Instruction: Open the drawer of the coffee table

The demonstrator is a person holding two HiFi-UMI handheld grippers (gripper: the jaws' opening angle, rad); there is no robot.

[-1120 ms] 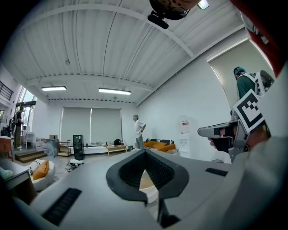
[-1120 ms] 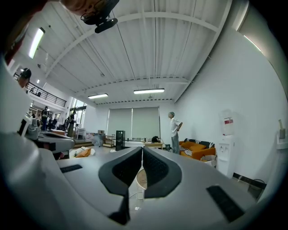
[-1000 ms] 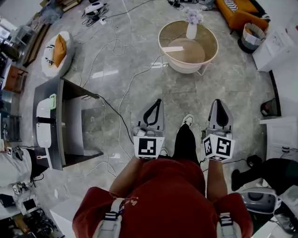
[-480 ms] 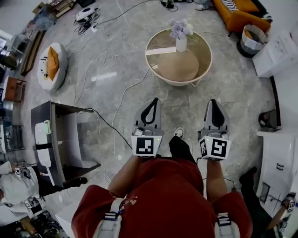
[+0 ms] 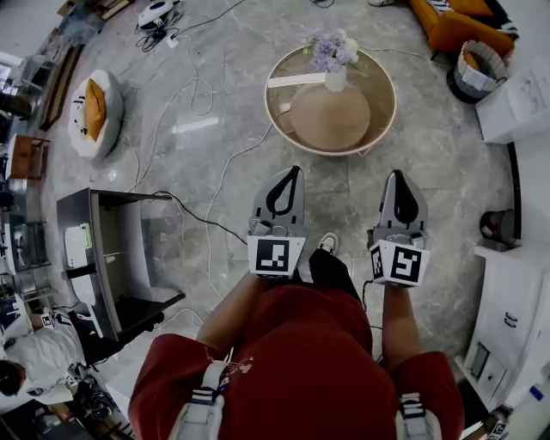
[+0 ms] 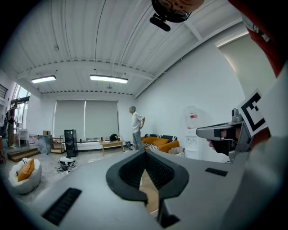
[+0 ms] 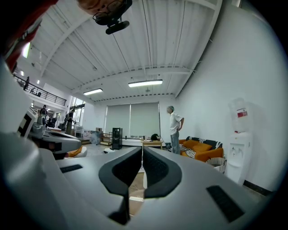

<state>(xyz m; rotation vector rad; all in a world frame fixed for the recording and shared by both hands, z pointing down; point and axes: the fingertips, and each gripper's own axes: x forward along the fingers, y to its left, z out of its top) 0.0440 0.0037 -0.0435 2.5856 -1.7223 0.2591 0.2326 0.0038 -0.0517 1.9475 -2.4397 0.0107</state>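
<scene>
Setting: large studio hall staged as a living room. Marble floor, round coffee table, orange sofa, pouf. Loose cables across floor. High ribbed ceiling, strip lights, water dispenser.

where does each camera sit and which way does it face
head view: on the person's head, facing steeply down at the floor and round coffee table; shows left gripper, right gripper, red shirt.
left gripper view: on the left gripper, facing level along its shut jaws; right gripper at right edge.
right gripper view: on the right gripper, facing likewise; left gripper at left edge.
shared: both gripper views show the standing person and orange sofa.
</scene>
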